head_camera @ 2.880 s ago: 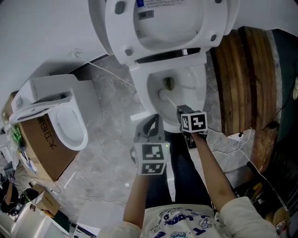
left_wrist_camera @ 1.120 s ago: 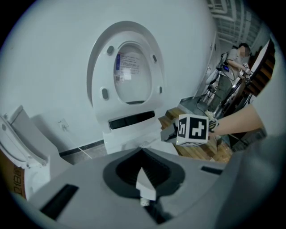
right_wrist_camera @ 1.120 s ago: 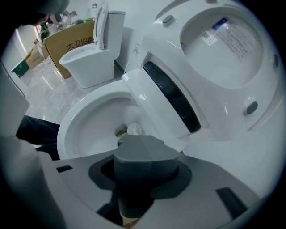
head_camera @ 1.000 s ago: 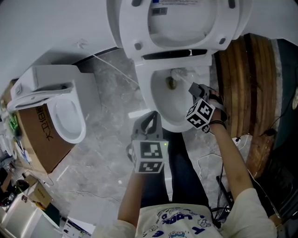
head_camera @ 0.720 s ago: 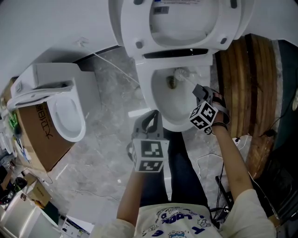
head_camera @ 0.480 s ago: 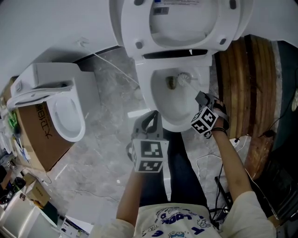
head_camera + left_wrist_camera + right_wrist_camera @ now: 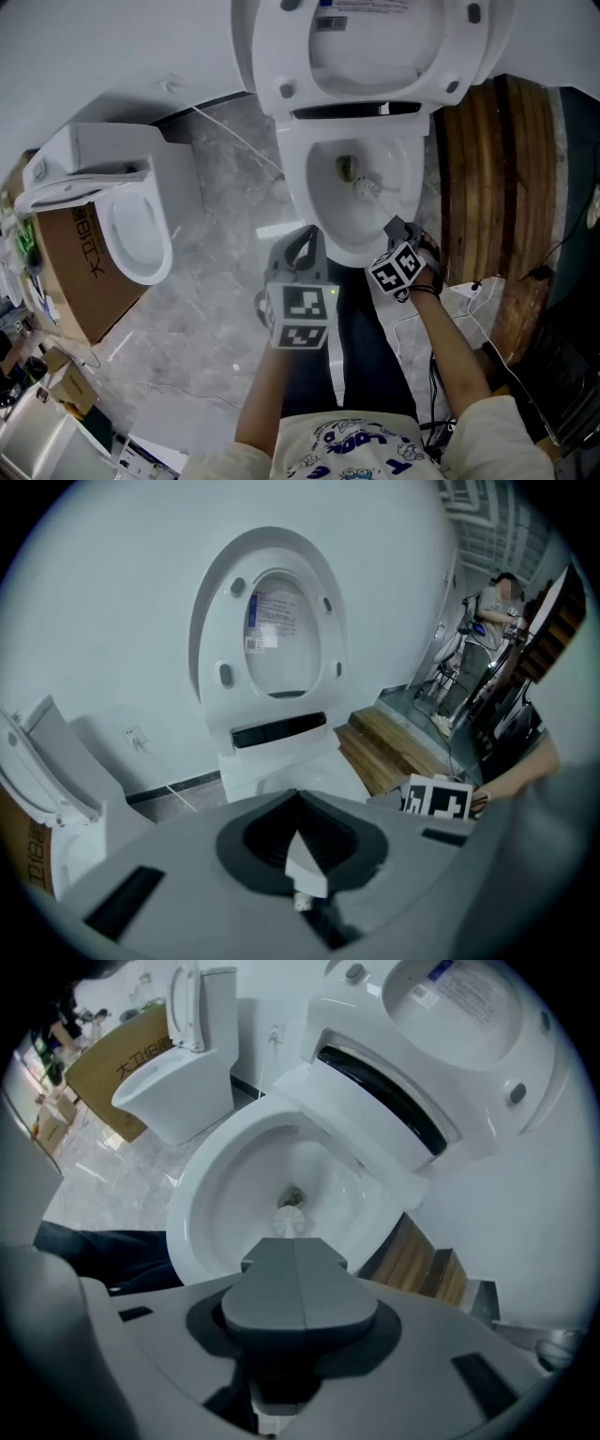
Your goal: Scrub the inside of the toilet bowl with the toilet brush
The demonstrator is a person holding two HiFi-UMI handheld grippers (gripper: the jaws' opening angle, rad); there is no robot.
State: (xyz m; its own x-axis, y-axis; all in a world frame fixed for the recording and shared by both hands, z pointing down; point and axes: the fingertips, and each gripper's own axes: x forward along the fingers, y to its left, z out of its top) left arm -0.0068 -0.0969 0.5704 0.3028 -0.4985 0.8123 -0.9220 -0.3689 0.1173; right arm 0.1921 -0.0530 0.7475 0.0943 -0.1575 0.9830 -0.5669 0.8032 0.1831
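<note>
The white toilet bowl (image 7: pixel 311 183) stands at top centre of the head view with its lid (image 7: pixel 375 47) raised. A white toilet brush head (image 7: pixel 367 187) rests inside the bowl, right of the drain hole. Its thin handle (image 7: pixel 382 210) runs back to my right gripper (image 7: pixel 394 229), which is shut on it just over the bowl's front right rim. The right gripper view shows the right gripper (image 7: pixel 295 1243) with jaws together, the brush head (image 7: pixel 292 1222) beyond them and the bowl (image 7: pixel 211 1185) below. My left gripper (image 7: pixel 303 246) hangs shut and empty before the bowl's front, also visible as the left gripper (image 7: pixel 298 801).
A second white toilet (image 7: pixel 131 234) and a cardboard box (image 7: pixel 70 281) stand at the left. A wooden platform (image 7: pixel 487 169) lies right of the bowl, with cables (image 7: pixel 441 342) on the floor beside it. A white cord (image 7: pixel 234 141) runs along the marble floor.
My right gripper has drawn back toward the bowl's front rim, pulling the brush head from the back of the bowl, by the drain, toward the front right. The left gripper has stayed still.
</note>
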